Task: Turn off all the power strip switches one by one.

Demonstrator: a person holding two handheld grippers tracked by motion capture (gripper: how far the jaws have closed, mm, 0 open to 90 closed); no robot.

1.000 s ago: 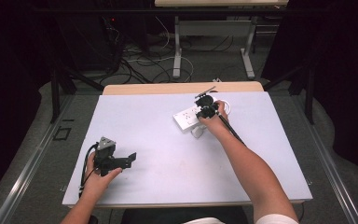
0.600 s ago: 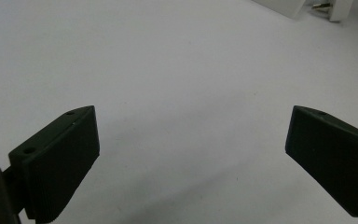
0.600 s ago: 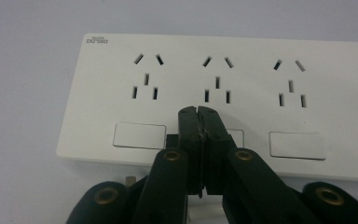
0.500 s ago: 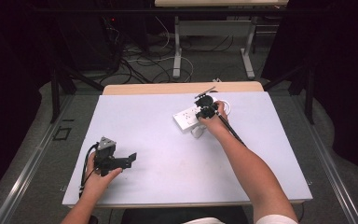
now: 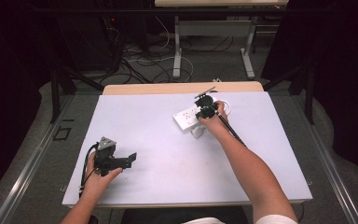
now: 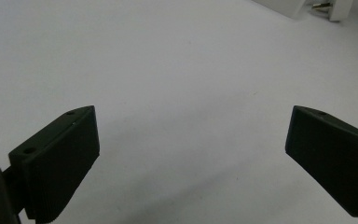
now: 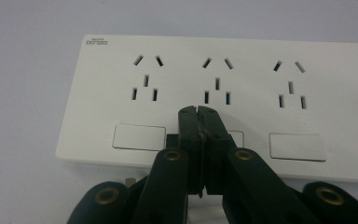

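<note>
A white-topped counter (image 5: 158,140) with a strip of bare wood (image 5: 182,88) along its far edge stands on a grey floor (image 5: 37,158). Beyond it, tangled cables (image 5: 140,56) lie around the white legs of a second table (image 5: 177,44). Black curtains (image 5: 335,70) close the dim room on both sides.

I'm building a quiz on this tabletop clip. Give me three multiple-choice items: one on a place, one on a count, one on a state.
1. Where on the table does the white power strip lie?
A. far right part
B. near left corner
C. middle of the near edge

2. How many socket groups show on the strip's face?
A. one
B. three
C. five

3. How do the left gripper jaws stand?
A. shut together
B. clamped on a plug
C. wide apart

Answers: 1 A, the high view shows it by the right gripper. 2 B, the right gripper view shows three. 3 C, bare table lies between them.
</note>
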